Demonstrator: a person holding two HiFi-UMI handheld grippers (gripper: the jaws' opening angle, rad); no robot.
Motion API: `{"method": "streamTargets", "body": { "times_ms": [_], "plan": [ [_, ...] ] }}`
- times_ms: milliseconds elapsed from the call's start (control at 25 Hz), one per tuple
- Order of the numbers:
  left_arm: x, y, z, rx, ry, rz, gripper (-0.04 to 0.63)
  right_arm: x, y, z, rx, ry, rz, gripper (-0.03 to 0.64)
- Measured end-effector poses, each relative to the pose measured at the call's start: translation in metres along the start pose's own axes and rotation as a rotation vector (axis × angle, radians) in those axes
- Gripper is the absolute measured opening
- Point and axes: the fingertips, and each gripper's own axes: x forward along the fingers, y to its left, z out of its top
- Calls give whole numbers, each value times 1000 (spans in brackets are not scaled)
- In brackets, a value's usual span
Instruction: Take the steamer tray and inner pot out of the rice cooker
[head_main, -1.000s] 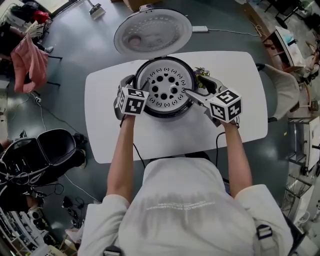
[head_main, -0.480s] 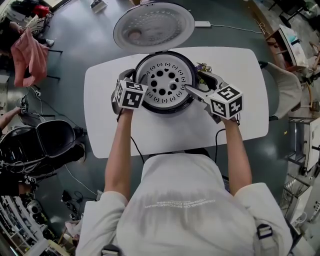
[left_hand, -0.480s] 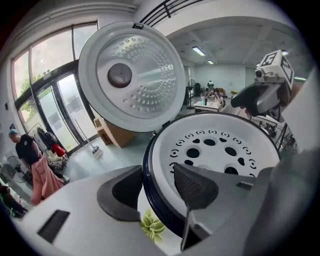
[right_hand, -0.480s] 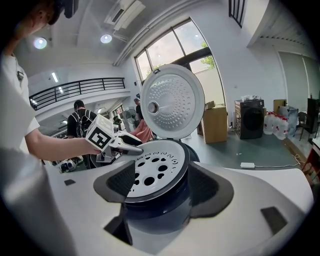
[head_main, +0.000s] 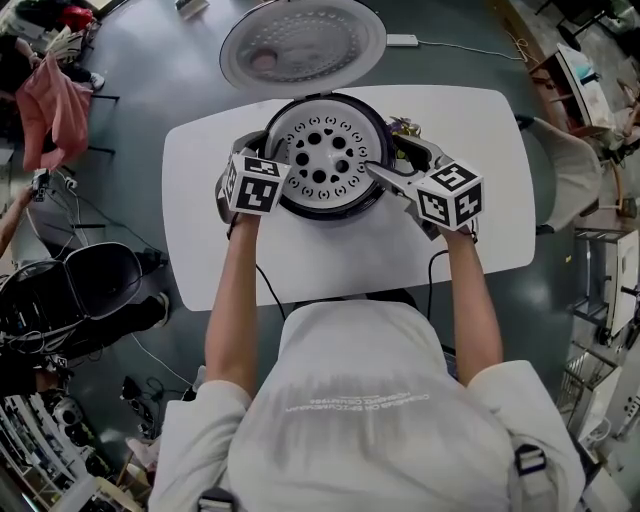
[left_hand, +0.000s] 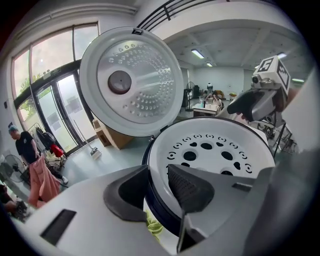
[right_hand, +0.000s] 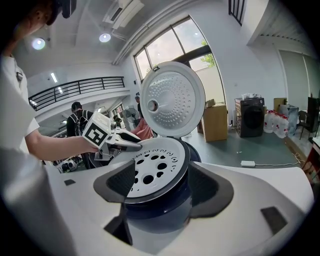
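The rice cooker (head_main: 330, 212) stands open on the white table, its lid (head_main: 300, 45) tipped back. A white steamer tray (head_main: 325, 150) with round holes fills its mouth and hides the inner pot. My left gripper (head_main: 277, 162) is at the cooker's left rim. In the left gripper view its jaws (left_hand: 157, 185) are closing: one pad lies over the tray (left_hand: 215, 145), the other outside the dark wall, and I see no firm press. My right gripper (head_main: 388, 160) straddles the right rim, open wide. One of its jaws (right_hand: 162, 187) lies over the tray (right_hand: 152, 167) and the other stands outside the body.
The table (head_main: 340, 265) has a green-patterned thing (head_main: 405, 128) behind the cooker's right side. Around it are a pink cloth (head_main: 50, 100) on a rack, a black chair (head_main: 100, 290), a grey chair (head_main: 565, 175) and a white adapter (head_main: 405, 40) on the floor. People stand in the background.
Both grippers keep their places at the cooker's two sides and the tray has not moved. The head view has drifted slightly.
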Motion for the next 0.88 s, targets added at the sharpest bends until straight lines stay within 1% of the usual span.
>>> {"method": "streamTargets", "body": {
  "times_ms": [240,400,600,800,840,880],
  "plan": [
    [-8,-1,4,-100,-46,-38,133,-3,5,-1,3,13,5,328],
    [-14,-1,3,-161,-79,-47,140,-3,10,-1,9,12,8,327],
    [-15,-8,0,-171,-99,-27,144,-6,10,-7,6,18,9,327],
    [-15,-15,-1,-150,-112,-6,144,-11,11,-13,-3,19,9,327],
    [-16,-15,-1,-150,-118,-4,139,-10,11,-13,-3,19,8,327],
    [-16,-15,-1,-151,-123,-4,118,-9,11,-12,-3,19,8,327]
  ]
}}
